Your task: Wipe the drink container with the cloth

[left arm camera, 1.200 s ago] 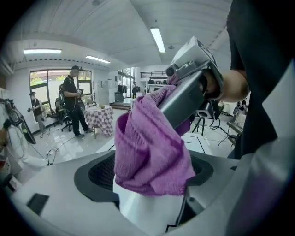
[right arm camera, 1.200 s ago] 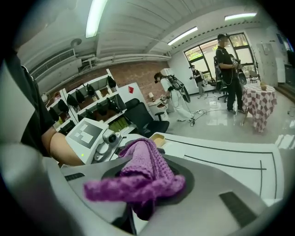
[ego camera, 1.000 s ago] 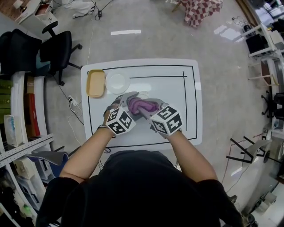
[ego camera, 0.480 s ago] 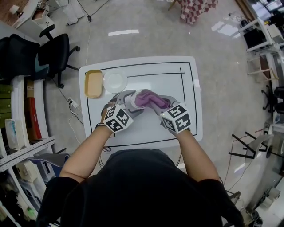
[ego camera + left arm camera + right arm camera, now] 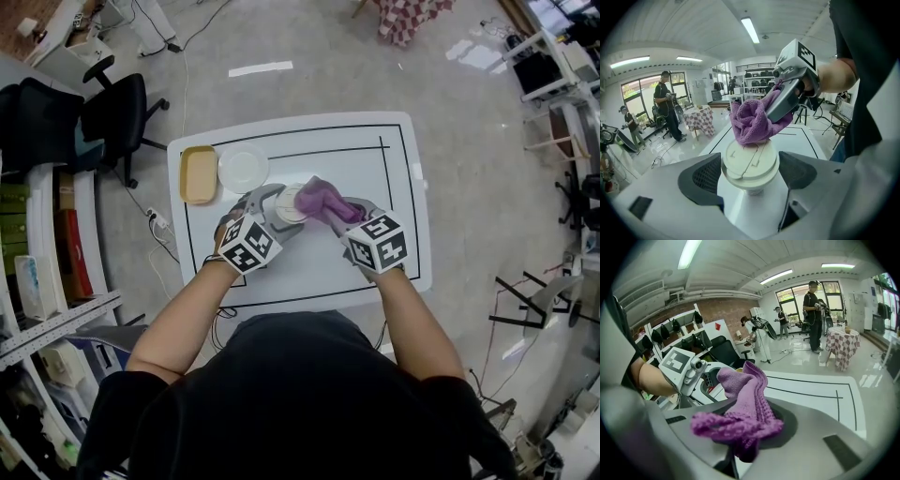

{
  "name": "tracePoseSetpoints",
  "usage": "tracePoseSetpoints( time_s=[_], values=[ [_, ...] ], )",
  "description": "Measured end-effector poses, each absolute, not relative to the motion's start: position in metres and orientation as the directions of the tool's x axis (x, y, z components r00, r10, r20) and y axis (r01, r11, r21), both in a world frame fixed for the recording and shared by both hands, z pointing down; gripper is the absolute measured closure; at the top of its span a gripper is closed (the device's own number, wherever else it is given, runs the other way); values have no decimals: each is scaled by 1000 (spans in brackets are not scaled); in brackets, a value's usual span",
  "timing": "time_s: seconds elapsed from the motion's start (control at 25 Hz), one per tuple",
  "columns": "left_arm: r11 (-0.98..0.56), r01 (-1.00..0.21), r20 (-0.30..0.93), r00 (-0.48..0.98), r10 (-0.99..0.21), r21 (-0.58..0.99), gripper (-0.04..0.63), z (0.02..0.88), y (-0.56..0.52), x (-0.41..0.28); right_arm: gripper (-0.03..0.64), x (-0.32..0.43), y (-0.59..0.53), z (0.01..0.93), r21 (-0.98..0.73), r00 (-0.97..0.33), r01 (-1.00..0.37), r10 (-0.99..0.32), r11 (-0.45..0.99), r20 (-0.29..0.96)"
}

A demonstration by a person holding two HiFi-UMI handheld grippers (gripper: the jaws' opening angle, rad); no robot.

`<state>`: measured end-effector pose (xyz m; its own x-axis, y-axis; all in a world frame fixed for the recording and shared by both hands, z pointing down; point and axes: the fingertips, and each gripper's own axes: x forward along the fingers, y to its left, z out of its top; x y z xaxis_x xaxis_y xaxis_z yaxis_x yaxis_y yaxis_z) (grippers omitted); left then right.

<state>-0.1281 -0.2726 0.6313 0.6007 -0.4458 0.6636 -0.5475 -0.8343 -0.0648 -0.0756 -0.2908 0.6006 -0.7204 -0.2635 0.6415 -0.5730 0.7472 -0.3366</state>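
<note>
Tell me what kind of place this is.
Probably a robotics lab or data-collection workspace: a white table marked with black lines, a black office chair, storage shelves, and other people standing around with equipment.

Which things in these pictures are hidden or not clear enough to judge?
Body of the cup: left gripper view, hidden below its own lid and the left tool.
Tips of the right tool: right gripper view, wrapped by the cloth.
Side of the cup: head view, under its lid.
</note>
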Motion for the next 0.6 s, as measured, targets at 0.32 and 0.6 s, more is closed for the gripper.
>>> tracePoseSetpoints(
  time_s=[0.32,0.6],
  values=[
    [-817,-576,572,683,-454,39,192,606,-271,-132,538,-32,-266,583,-339,-733,-616,-360,711,577],
    [-793,-603,562,685,-463,82,542,582,-277,-134,538,-5,-195,628,-320,-688,-616,-295,720,663]
  ],
)
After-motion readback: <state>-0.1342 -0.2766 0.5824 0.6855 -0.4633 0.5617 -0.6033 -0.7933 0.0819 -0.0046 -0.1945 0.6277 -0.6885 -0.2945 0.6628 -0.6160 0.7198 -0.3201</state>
